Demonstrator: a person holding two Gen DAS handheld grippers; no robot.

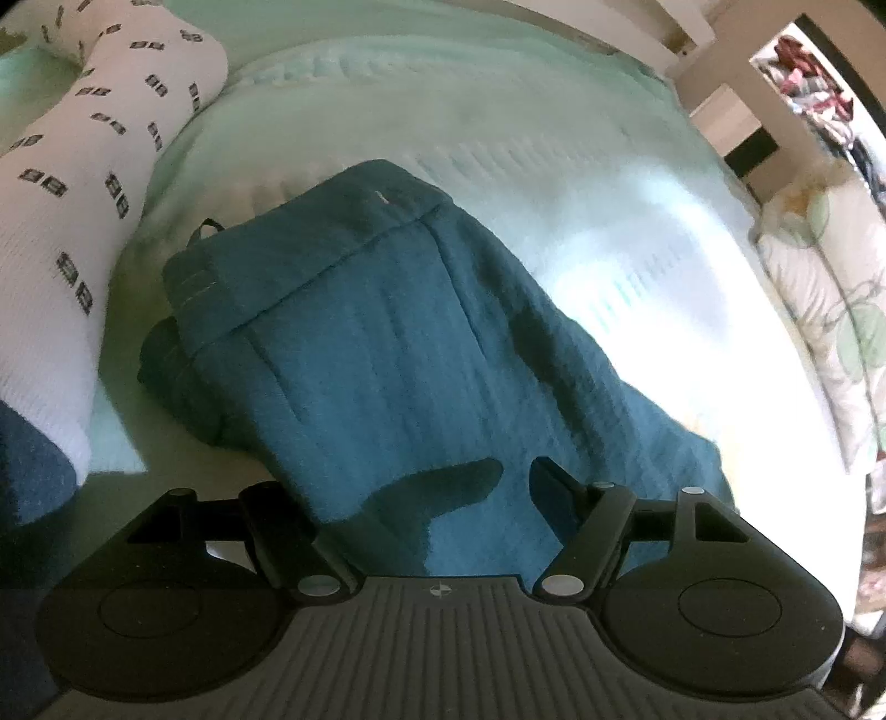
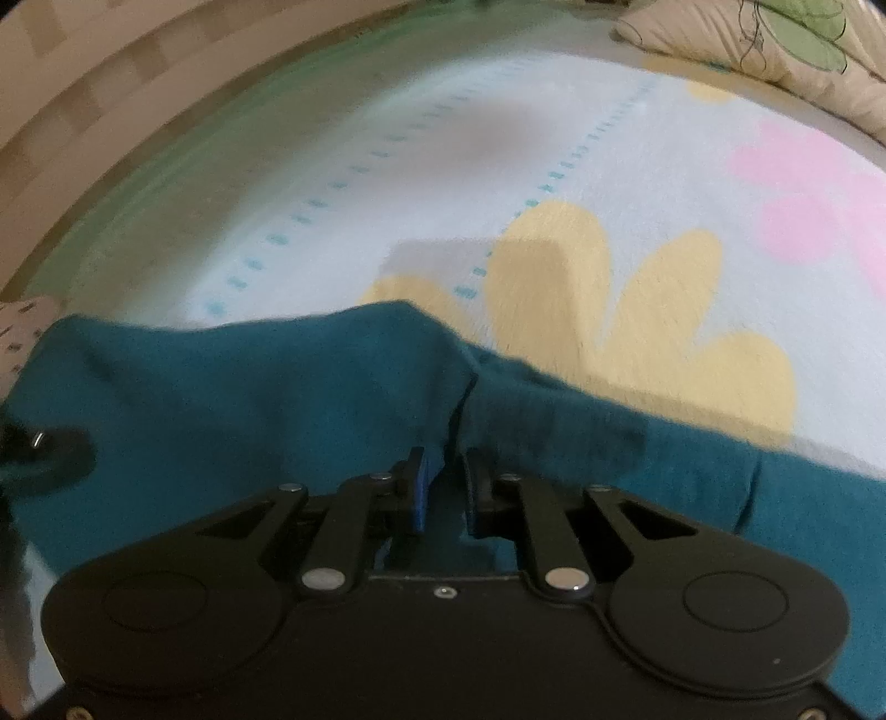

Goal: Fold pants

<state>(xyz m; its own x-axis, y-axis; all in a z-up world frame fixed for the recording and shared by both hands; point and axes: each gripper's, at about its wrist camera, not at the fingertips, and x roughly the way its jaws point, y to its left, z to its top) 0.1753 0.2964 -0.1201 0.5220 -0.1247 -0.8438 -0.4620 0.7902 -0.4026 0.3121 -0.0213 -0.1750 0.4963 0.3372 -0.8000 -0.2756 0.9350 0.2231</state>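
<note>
Teal pants (image 1: pixel 387 332) lie on the pale bedspread (image 1: pixel 498 111), with the waistband and a dark loop at the far end. My left gripper (image 1: pixel 401 479) hangs over the near part of the cloth. Its fingers stand wide apart, and the left finger (image 1: pixel 277 515) is partly covered by the fabric's edge. In the right wrist view the pants (image 2: pixel 249 387) stretch across the frame. My right gripper (image 2: pixel 443 471) is shut on a bunched ridge of the teal cloth, which rises in a fold between the two fingers.
A person's white sleeve with dark marks (image 1: pixel 83 221) crosses the left side. A floral pillow (image 1: pixel 819 310) lies at the bed's right edge, also seen as the pillow (image 2: pixel 775 44). The blanket (image 2: pixel 609 288) has yellow and pink flowers. A checked wall (image 2: pixel 83 83) runs behind.
</note>
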